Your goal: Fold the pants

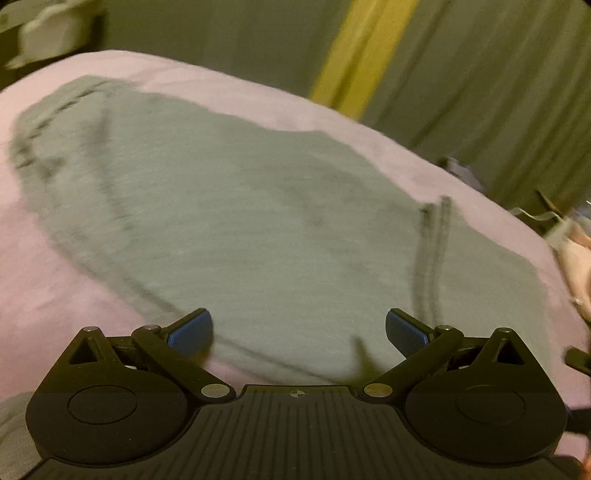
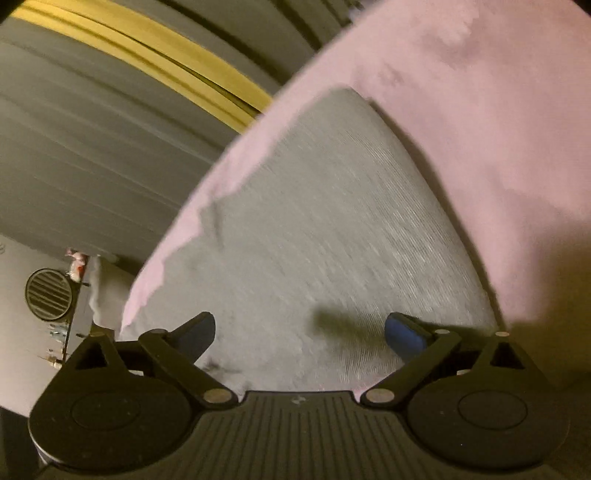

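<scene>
Grey pants lie flat on a pink bedspread, with dark seams and two dark drawstrings at the right. My left gripper is open and empty, just above the near edge of the pants. In the right wrist view the grey pants also lie on the pink bedspread. My right gripper is open and empty, hovering over the cloth. Both views are blurred by motion.
Grey-green curtains with a yellow stripe hang behind the bed. A round vent or fan and small clutter stand at the left in the right wrist view. A white object sits at the far left.
</scene>
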Action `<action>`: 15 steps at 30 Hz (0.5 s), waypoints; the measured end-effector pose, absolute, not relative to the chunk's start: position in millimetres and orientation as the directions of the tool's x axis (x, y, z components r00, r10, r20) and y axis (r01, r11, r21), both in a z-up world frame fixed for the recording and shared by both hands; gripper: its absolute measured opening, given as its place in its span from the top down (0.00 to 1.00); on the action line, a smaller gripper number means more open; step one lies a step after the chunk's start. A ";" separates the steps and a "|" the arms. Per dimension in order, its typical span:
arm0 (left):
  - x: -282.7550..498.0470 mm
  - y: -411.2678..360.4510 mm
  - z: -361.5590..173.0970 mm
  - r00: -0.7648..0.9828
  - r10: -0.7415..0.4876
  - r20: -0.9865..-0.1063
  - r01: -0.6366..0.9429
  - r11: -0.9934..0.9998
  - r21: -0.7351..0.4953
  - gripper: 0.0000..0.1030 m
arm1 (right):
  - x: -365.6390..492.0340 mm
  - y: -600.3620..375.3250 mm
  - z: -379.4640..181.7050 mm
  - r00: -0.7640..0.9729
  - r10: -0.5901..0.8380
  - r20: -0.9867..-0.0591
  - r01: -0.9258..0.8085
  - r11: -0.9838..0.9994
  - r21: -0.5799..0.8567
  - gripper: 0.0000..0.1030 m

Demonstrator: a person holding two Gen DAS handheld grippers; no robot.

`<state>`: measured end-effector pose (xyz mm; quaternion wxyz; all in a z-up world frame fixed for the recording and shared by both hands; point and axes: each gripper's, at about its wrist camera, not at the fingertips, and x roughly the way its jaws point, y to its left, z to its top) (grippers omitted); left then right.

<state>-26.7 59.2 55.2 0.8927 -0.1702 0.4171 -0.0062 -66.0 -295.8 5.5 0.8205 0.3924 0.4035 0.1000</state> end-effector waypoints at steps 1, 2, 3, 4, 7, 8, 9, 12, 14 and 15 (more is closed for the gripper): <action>-19.8 52.8 57.6 0.643 -0.198 -0.739 -0.094 0.938 -0.333 0.00 | -65.2 -295.9 9.2 0.659 0.465 -0.591 0.145 0.692 0.707 0.04; -12.5 46.9 59.1 0.630 -0.241 -0.738 -0.061 0.932 -0.357 0.00 | -65.0 -296.1 12.4 0.661 0.455 -0.596 0.138 0.708 0.693 0.04; -3.7 40.6 60.1 0.609 -0.284 -0.741 -0.032 0.924 -0.381 0.00 | -65.1 -297.3 14.6 0.665 0.445 -0.600 0.132 0.721 0.680 0.04; 6.4 33.6 59.8 0.582 -0.324 -0.746 -0.008 0.915 -0.404 0.00 | -62.1 -296.4 18.9 0.668 0.434 -0.605 0.129 0.732 0.668 0.04; 33.6 12.8 56.0 0.523 -0.412 -0.746 0.042 0.887 -0.461 0.00 | -68.6 -301.2 17.0 0.701 0.370 -0.610 0.137 0.769 0.624 0.04; 42.9 5.9 53.7 0.506 -0.434 -0.746 0.052 0.878 -0.475 0.00 | -72.5 -302.6 16.5 0.719 0.357 -0.596 0.138 0.768 0.626 0.04; 52.1 -0.6 50.1 0.485 -0.448 -0.751 0.057 0.873 -0.484 0.00 | -76.2 -304.8 16.8 0.729 0.354 -0.586 0.142 0.760 0.634 0.04; 72.6 -13.2 34.4 0.427 -0.464 -0.776 0.040 0.867 -0.497 0.00 | -75.5 -307.9 9.1 0.729 0.364 -0.579 0.153 0.738 0.657 0.04; 79.7 -14.5 24.9 0.406 -0.476 -0.780 0.027 0.860 -0.510 0.00 | -74.7 -312.0 3.8 0.720 0.381 -0.580 0.163 0.720 0.675 0.04; 81.5 -15.9 21.0 0.400 -0.484 -0.778 0.025 0.855 -0.519 0.00 | -75.8 -314.5 1.1 0.720 0.388 -0.576 0.166 0.709 0.686 0.04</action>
